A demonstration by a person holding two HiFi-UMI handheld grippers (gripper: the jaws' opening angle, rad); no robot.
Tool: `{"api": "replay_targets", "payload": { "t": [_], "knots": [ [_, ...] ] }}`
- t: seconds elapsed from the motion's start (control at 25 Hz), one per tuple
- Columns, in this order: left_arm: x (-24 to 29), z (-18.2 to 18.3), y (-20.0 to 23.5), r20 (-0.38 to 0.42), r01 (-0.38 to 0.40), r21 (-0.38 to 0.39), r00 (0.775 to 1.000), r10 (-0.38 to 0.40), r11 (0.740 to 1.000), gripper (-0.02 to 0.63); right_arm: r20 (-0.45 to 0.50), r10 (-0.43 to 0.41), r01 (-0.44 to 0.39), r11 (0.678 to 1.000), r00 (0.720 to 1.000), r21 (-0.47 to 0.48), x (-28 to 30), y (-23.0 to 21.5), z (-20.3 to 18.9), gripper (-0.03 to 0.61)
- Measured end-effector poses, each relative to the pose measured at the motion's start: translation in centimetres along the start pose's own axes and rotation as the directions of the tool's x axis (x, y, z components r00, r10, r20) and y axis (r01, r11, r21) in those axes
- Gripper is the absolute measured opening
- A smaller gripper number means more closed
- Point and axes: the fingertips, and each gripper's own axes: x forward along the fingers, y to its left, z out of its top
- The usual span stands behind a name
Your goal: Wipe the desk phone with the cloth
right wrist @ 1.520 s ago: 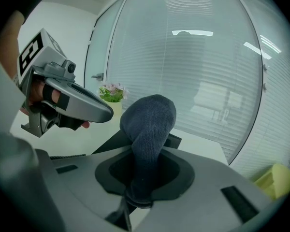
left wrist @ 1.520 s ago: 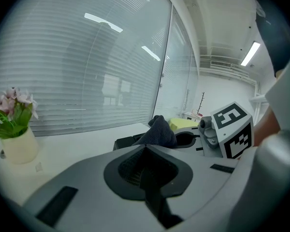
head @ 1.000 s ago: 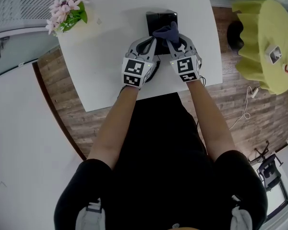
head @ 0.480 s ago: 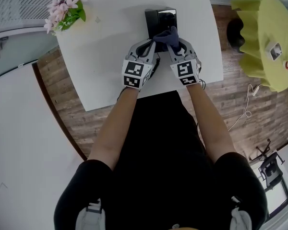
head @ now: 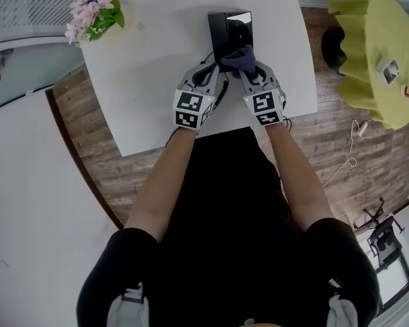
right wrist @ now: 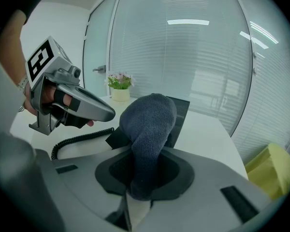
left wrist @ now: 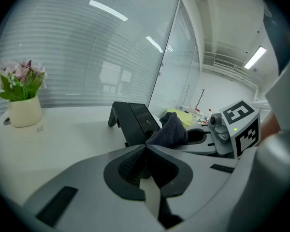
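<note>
Cloth pinched by right gripper fingers; only its own view shows left gripper fingers closed, empty.

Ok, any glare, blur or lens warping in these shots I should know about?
Head view: sharp, edges bowed by the wide lens, a sheen on the phone. Left gripper view: fisheye bends the blinds; reflected light strips streak them. Right gripper view: dark corners, cloth crisp.

Right gripper clamped tight on the grey cloth, black desk phone just behind at one o'clock, left gripper at ten, coiled cord beneath it.
</note>
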Motion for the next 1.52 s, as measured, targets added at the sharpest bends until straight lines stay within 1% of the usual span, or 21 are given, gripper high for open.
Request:
{"api": "replay_targets", "payload": {
  "t": [0.2,0.4,0.48,0.6,0.84,1.04,1.16,1.32,1.52],
  "knots": [
    [-0.4,-0.3,0.1,-0.003,-0.002,-0.015,1.000,0.001,1.000,0.011,-0.031,0.021,-0.020,1.000,0.999,0.005,-0.2,0.6,-0.4,0.084],
    [-0.8,0.7,0.3,0.007,-0.003,-0.018,1.000,0.003,1.000,0.011,-0.084,0.055,-0.054,0.998,0.995,0.008,-0.8,1.3,-1.4,0.084],
    [-1.1,1.4,0.4,0.017,-0.005,-0.017,1.000,0.006,1.000,0.011,-0.078,0.064,-0.063,0.998,0.995,0.013,-1.3,1.5,-1.2,0.084],
    [-1.5,2.6,0.9,0.033,-0.013,-0.016,0.999,0.014,1.000,0.011,-0.051,0.057,-0.057,0.998,0.997,-0.004,-2.3,1.1,0.6,0.086],
    [-2.0,5.8,2.3,0.080,-0.037,-0.010,0.996,0.038,0.999,0.011,0.006,0.019,-0.018,0.995,1.000,-0.100,-2.0,-1.7,6.5,0.086],
    [-2.5,8.4,3.7,0.118,-0.060,-0.006,0.991,0.060,0.998,0.011,0.032,0.022,-0.015,0.977,0.999,-0.213,-0.5,-3.0,11.0,0.086],
    [-2.5,9.7,4.6,0.131,-0.072,-0.004,0.989,0.071,0.997,0.011,0.021,0.038,-0.031,0.967,0.999,-0.251,1.0,-3.3,12.3,0.086],
    [-2.4,10.7,6.0,0.142,-0.090,-0.011,0.986,0.091,0.996,0.011,-0.006,0.060,-0.059,0.954,0.998,-0.293,2.9,-3.5,12.9,0.086],
    [-2.0,11.1,7.5,0.141,-0.108,-0.022,0.984,0.110,0.994,0.011,-0.051,0.071,-0.085,0.924,0.996,-0.373,5.2,-3.5,12.9,0.086]
  ]
}}
